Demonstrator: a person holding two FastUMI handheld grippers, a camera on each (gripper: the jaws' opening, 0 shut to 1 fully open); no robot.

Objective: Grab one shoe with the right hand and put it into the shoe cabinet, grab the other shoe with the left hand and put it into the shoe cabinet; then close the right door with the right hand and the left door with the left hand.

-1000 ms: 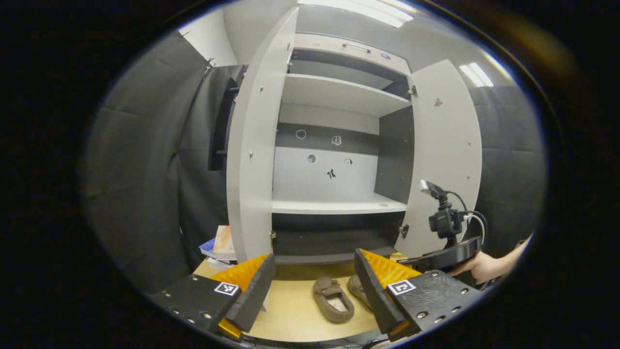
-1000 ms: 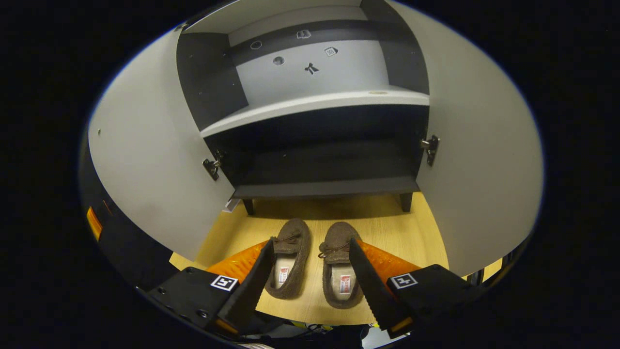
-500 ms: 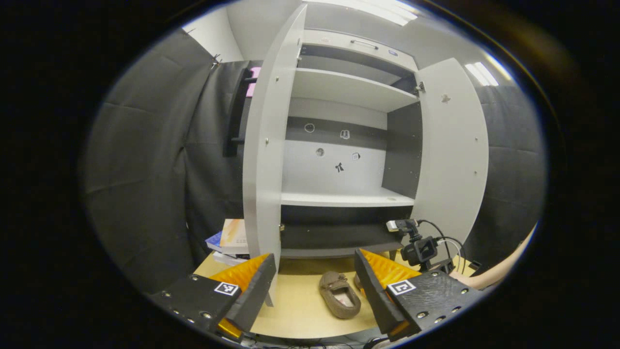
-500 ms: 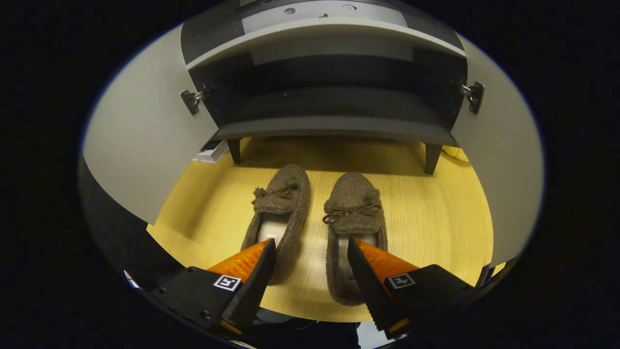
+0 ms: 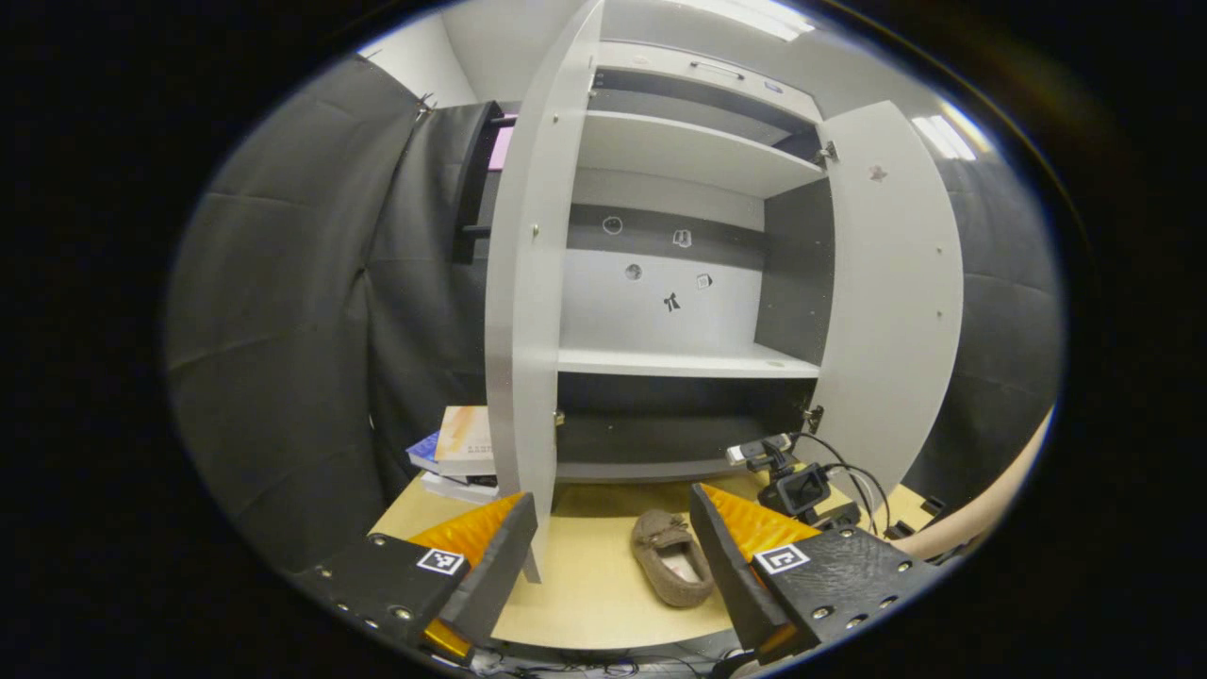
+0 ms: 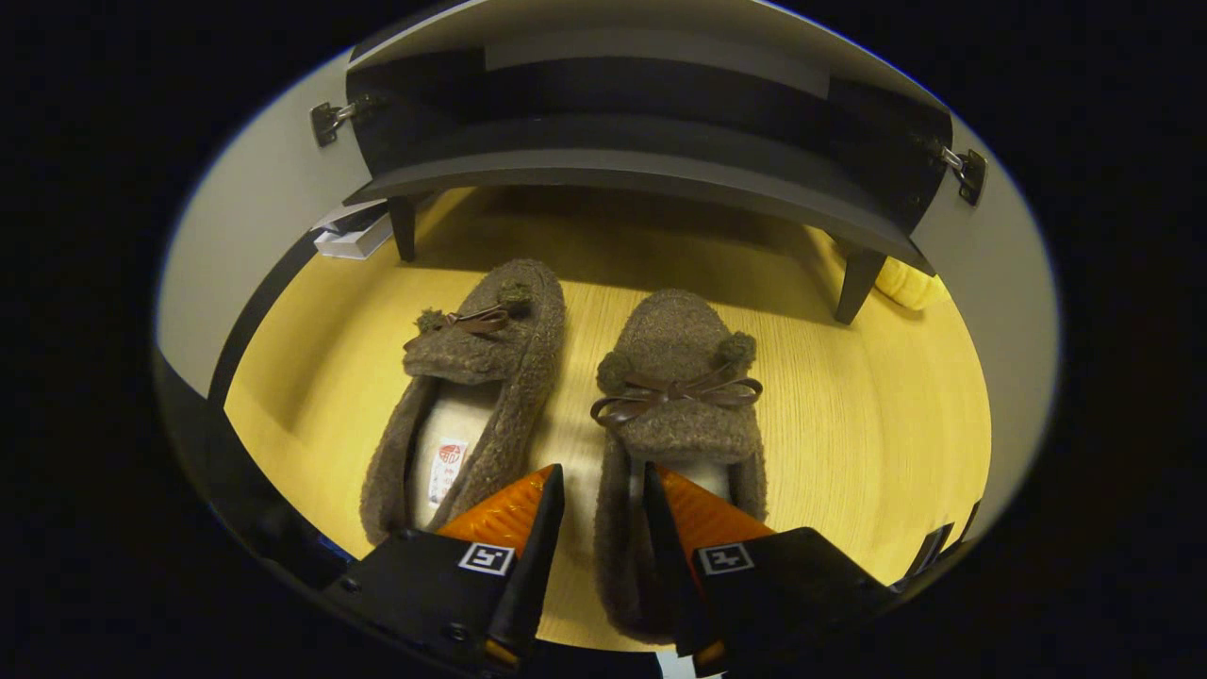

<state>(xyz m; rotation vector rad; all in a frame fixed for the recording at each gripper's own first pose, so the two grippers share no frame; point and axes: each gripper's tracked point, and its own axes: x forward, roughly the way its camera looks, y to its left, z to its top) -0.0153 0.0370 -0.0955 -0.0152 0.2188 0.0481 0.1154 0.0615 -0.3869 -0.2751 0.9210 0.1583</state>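
Two brown shoes lie side by side on the bench, just in front of the open shoe cabinet, toes toward it. The first step is in hand: the right gripper is low over the right shoe, its jaws narrow and straddling the shoe's inner side wall, one finger seemingly inside the opening; whether both press on it I cannot tell. The left shoe lies untouched. The left gripper hangs back with jaws wide, holding nothing. Next, I judge, the right jaws must pinch that wall firmly, lift the shoe, and carry it to the dark lower shelf.
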